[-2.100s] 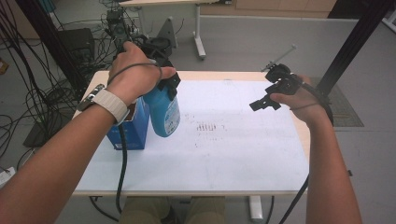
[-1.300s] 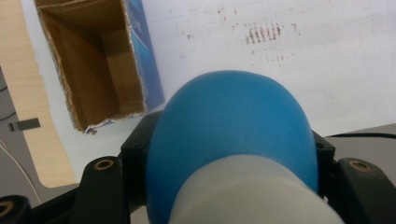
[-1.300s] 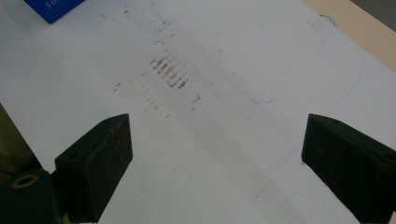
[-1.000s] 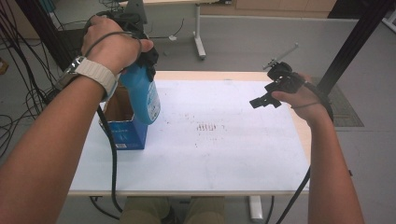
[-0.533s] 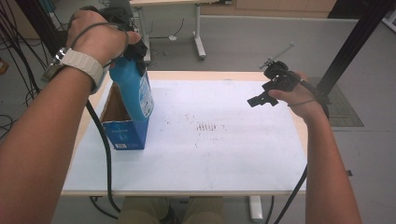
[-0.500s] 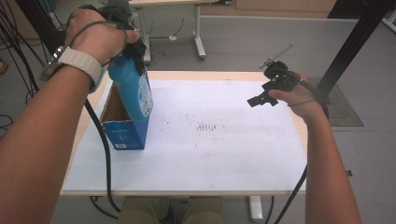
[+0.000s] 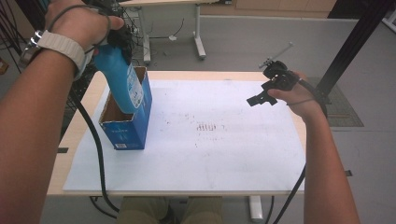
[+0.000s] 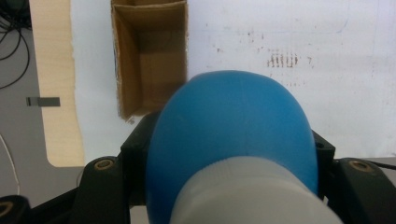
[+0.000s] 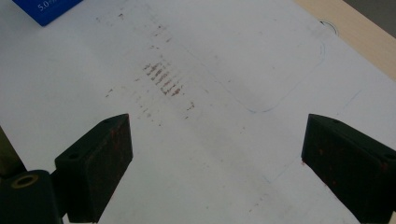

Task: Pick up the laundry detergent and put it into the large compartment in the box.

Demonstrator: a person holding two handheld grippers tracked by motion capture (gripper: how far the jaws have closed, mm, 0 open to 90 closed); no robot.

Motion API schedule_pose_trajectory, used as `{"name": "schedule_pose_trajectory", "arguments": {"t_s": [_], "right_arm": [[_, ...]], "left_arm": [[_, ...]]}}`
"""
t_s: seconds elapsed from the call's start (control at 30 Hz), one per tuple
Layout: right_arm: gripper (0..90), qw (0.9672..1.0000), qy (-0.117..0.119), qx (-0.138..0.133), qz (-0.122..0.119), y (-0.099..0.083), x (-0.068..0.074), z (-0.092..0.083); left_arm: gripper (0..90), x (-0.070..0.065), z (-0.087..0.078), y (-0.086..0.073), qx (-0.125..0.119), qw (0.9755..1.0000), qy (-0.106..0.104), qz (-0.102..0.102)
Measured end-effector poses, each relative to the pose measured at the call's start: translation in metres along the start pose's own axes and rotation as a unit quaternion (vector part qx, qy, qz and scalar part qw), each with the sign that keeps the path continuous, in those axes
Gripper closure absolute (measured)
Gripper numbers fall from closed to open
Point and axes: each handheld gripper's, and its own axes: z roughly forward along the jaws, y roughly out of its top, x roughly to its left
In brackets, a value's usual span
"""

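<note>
Left gripper (image 7: 116, 39) clamps the neck end of a blue plastic bottle with a white label (image 7: 122, 79), jaws closed on it from both sides. Bottle hangs tilted, base down, its lower end inside the open top of a blue cardboard box with brown inner walls (image 7: 126, 123); whether the base touches the box floor cannot be told. In the left gripper view the bottle's blue shoulder (image 8: 233, 126) and whitish collar sit right between the black jaws, with the box opening (image 8: 149, 56) beyond, seen from above and nothing visible in the part of its inside that shows.

Box stands upright near the left edge of a white sheet (image 7: 224, 140) that covers most of a light wooden tabletop (image 7: 77, 135). Faint brown smudges (image 7: 205, 127) mark the middle of the sheet. A black cable (image 7: 95, 140) trails from the left gripper down past the table's front edge. The left wrist wears a pale watch strap (image 7: 63, 46).

Right gripper (image 7: 259, 98) is held above the right side of the table, well apart from bottle and box. In the right gripper view its jaws stand wide apart with only the white sheet (image 9: 224, 154) and the smudges (image 9: 163, 79) between them; a corner of the blue box (image 9: 46, 9) shows at top left.
</note>
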Motion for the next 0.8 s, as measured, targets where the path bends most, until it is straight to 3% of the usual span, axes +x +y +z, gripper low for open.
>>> {"name": "schedule_pose_trajectory", "arguments": {"t_s": [0.5,0.8], "right_arm": [[8.5,1.0,-0.002,0.003,0.003,0.003,-0.004,0.002],[8.5,1.0,-0.006,0.003,-0.001,0.006,-0.003,-0.001]], "left_arm": [[38.8,0.019,-0.009,0.008,-0.01,0.9998,0.013,-0.014],[38.8,0.021,-0.002,0.018,-0.005,0.9995,0.028,-0.016]]}}
